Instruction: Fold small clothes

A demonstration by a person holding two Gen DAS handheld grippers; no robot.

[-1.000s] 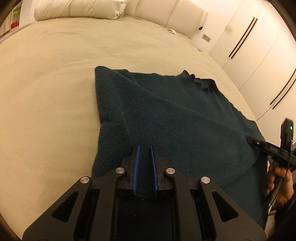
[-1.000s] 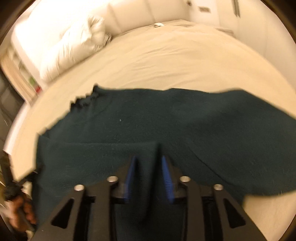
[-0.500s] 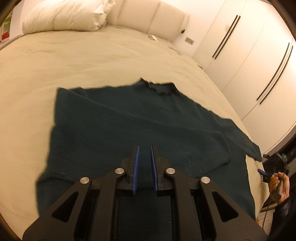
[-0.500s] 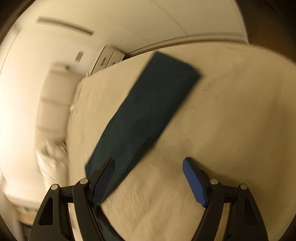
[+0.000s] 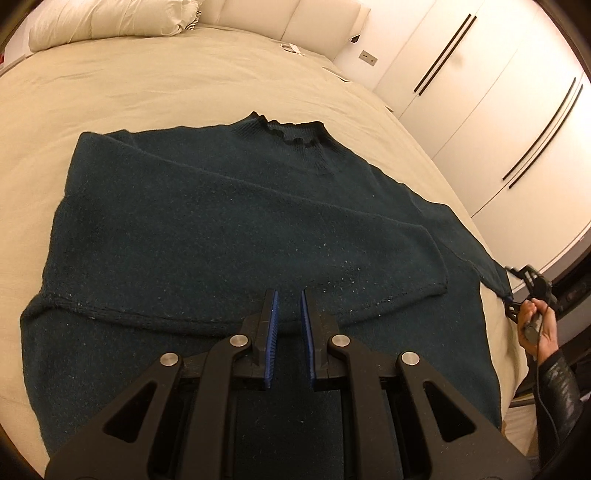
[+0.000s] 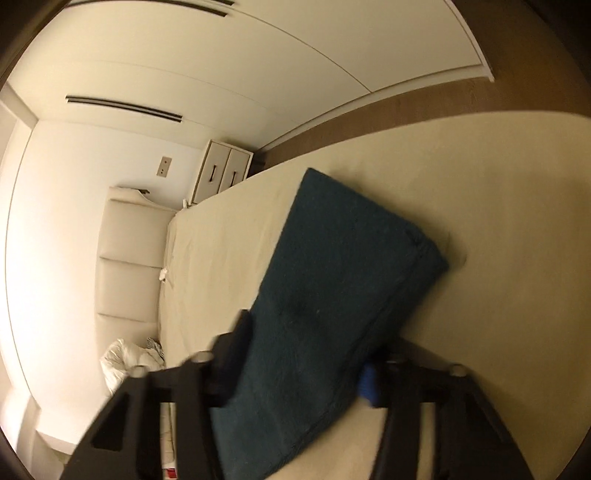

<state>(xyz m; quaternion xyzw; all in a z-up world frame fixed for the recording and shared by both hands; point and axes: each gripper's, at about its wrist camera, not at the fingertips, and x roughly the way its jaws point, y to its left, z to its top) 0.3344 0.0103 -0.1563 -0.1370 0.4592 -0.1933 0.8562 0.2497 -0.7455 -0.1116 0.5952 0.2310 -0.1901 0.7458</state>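
A dark teal knit sweater (image 5: 229, 229) lies flat on the bed, collar (image 5: 291, 134) at the far side, one sleeve folded across its body. My left gripper (image 5: 287, 299) hovers over the sweater's near middle; its blue pads stand a narrow gap apart and hold nothing. The right gripper (image 5: 524, 291) shows in the left wrist view at the bed's right edge, at the tip of the other sleeve. In the right wrist view that sleeve (image 6: 332, 295) runs between the wide-set fingers of the right gripper (image 6: 306, 365). The view is blurred and the fingers do not visibly clamp it.
The beige bed (image 5: 147, 74) fills the scene. A white pillow (image 5: 103, 18) and a padded headboard (image 5: 314, 22) stand at the far end. White wardrobe doors (image 5: 480, 92) run along the right. A bedside cabinet (image 6: 221, 173) stands near the headboard.
The left gripper has pulled back and risen, so the whole sweater shows. The right gripper let go of the sweater body, swung to the sleeve at the bed's right edge, and now straddles it.
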